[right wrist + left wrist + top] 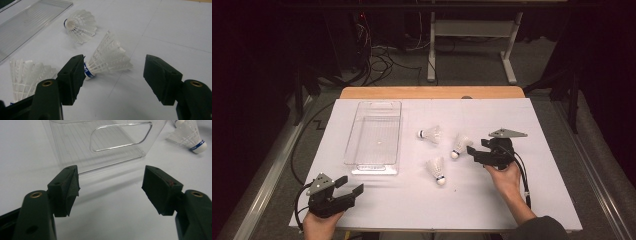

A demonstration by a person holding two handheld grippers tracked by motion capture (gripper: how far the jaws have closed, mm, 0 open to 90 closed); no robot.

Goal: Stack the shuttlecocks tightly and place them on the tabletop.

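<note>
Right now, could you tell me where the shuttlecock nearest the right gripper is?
In the high view the shuttlecock lies right of centre on the table, just left of the right gripper, with two other shuttlecocks farther left.

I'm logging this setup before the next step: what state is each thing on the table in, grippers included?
Clear bin: empty, upright on the table.
Far shuttlecock: lying on its side, untouched.
Middle shuttlecock: on its side, just ahead of the right gripper, not clamped.
Near shuttlecock: on its side, untouched.
Left gripper: open, holding nothing.
Right gripper: open, jaws either side of the middle shuttlecock.
</note>
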